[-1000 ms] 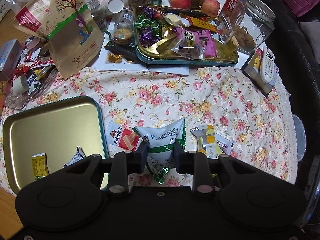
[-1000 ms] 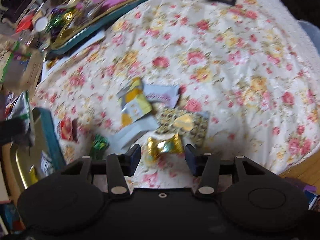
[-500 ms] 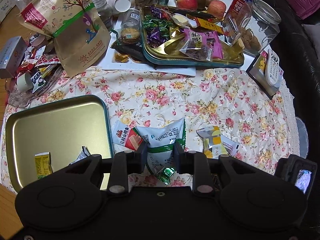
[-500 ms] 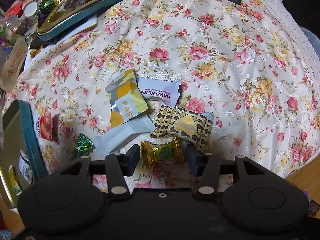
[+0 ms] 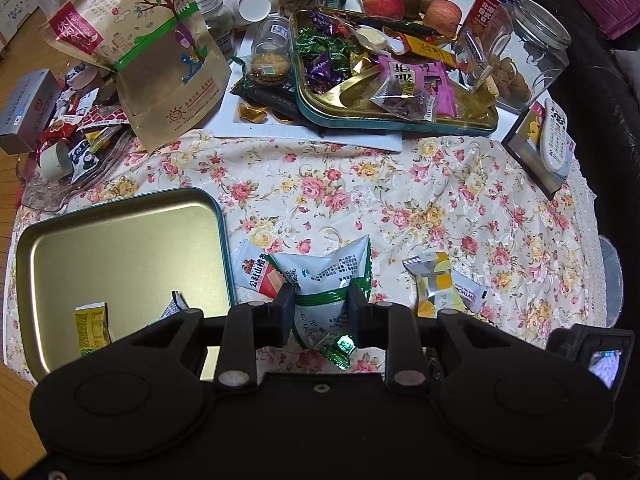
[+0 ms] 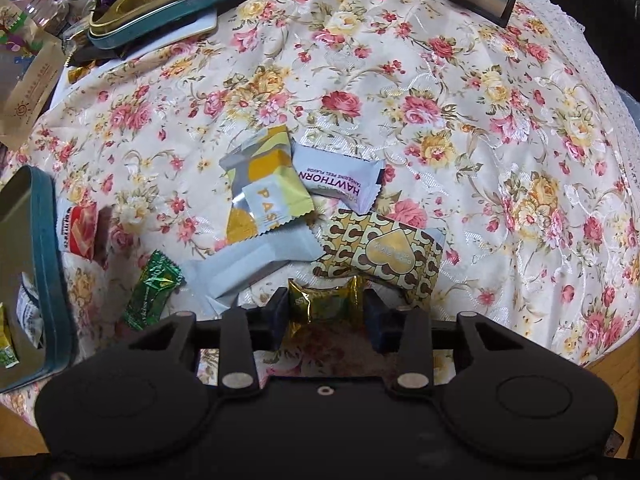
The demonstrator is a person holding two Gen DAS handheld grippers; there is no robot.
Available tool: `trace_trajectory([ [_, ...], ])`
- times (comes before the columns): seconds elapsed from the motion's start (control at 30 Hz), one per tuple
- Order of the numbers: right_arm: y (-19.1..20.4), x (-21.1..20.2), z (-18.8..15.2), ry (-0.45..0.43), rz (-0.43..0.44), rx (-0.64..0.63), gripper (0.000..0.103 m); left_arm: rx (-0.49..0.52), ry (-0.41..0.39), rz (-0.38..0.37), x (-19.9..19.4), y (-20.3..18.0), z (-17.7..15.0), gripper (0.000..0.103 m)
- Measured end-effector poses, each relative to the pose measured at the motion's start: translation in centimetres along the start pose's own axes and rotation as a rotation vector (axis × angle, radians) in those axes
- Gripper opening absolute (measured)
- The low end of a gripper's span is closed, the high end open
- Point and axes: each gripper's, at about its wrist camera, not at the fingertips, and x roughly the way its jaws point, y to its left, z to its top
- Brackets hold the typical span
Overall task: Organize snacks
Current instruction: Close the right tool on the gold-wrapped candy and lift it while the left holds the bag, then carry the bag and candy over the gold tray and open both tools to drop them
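Observation:
My left gripper (image 5: 320, 304) is shut on a white and green snack packet (image 5: 328, 280) held above the floral cloth, just right of the gold tray (image 5: 120, 240). The tray holds a yellow sachet (image 5: 93, 324) and a small white packet (image 5: 174, 306). My right gripper (image 6: 325, 308) has closed on a gold-wrapped candy (image 6: 326, 304) lying on the cloth. Near it lie a yellow and grey packet (image 6: 264, 188), a white Hawthorn packet (image 6: 340, 180), a gold heart-patterned packet (image 6: 384, 252), a plain grey packet (image 6: 256, 264) and a green candy (image 6: 154, 288).
A red and white packet (image 5: 256, 272) lies by the tray's right rim. At the back stand a full snack tray (image 5: 400, 92), a brown paper bag (image 5: 160, 60), jars, apples (image 5: 384, 2) and a remote on a stand (image 5: 554, 140). The table's edge drops off at the right.
My right gripper moved forward and down over the gold candy and its fingers closed in on it. My left gripper drew back slightly, still holding the white and green packet.

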Motion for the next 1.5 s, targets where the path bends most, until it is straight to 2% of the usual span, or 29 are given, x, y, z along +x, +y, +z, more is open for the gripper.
trace_trajectory([
  [0.23, -0.4, -2.8, 0.0, -0.025, 0.075, 0.019, 0.04, -0.025, -0.013, 0.017, -0.1, 1.2, 0.3, 0.035],
  [0.5, 1.4, -6.5, 1.1, -0.107, 0.165, 0.038, 0.04, -0.077, -0.07, 0.085, -1.1, 4.6, 0.6, 0.035],
  [0.87, 8.5, -10.1, 0.9, -0.183, 0.299, -0.069, 0.04, -0.193, -0.09, 0.188, -1.3, 11.9, -0.2, 0.035],
  [1.13, 14.5, -10.8, -0.6, -0.184, 0.38, -0.184, 0.04, -0.266, -0.08, 0.252, -0.9, 16.7, -1.2, 0.035],
  [1.33, 17.7, -10.5, -1.8, -0.171, 0.407, -0.242, 0.04, -0.329, -0.088, 0.255, -1.2, 19.5, -1.1, 0.036],
  [1.4, 18.4, -10.2, -2.0, -0.163, 0.412, -0.254, 0.04, -0.348, -0.104, 0.25, -1.6, 20.2, -0.9, 0.042],
  [1.5, 19.2, -9.9, -2.1, -0.155, 0.416, -0.268, 0.04, -0.382, -0.138, 0.24, -2.3, 21.2, -0.6, 0.042],
])
